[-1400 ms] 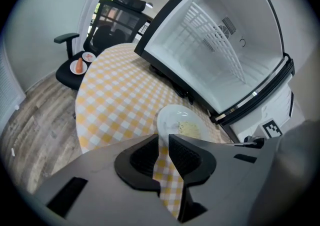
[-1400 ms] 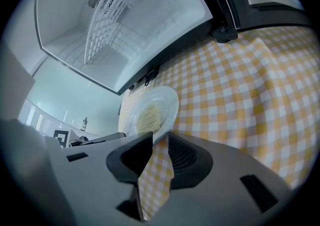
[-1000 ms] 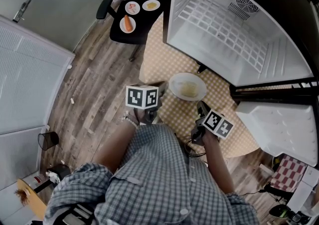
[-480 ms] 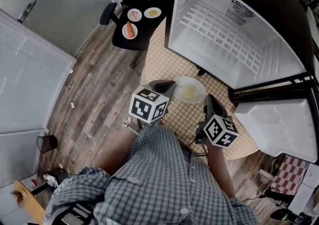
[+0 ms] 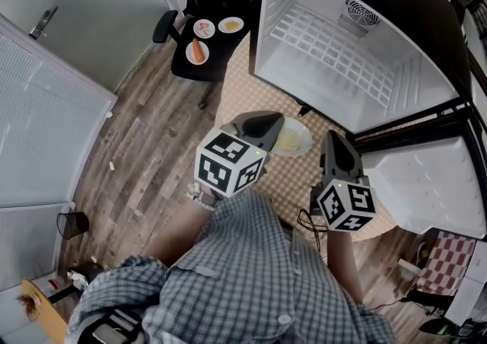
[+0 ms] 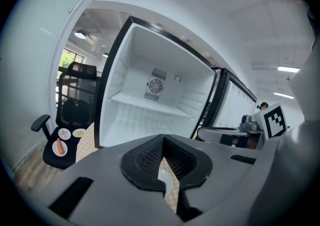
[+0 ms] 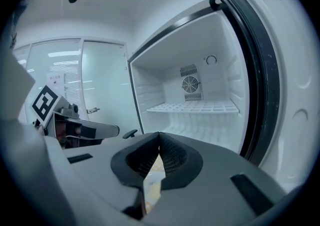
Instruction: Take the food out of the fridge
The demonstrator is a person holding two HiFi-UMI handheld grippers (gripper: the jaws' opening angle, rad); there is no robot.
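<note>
The fridge (image 5: 342,53) stands open, its white inside and wire shelf bare; both gripper views show it, empty fridge (image 6: 155,100) and fridge (image 7: 200,105). A white plate of pale food (image 5: 294,139) lies on the checkered mat (image 5: 243,91) in front of it, partly hidden by my left gripper (image 5: 268,117). That left gripper (image 6: 163,137) is held high, shut, with nothing in it. My right gripper (image 5: 332,138) hovers to the right of the plate, and in its own view the right gripper (image 7: 159,134) has its jaws together and empty.
A black office chair (image 5: 183,61) at the back left carries three small plates, one with a carrot (image 5: 197,51). The fridge door (image 5: 426,183) hangs open at the right. A white partition (image 5: 38,122) stands left, and a black bin (image 5: 70,221) sits on the wood floor.
Both grippers have risen toward the head camera and rolled, their marker cubes now larger. The plate stays on the mat.
</note>
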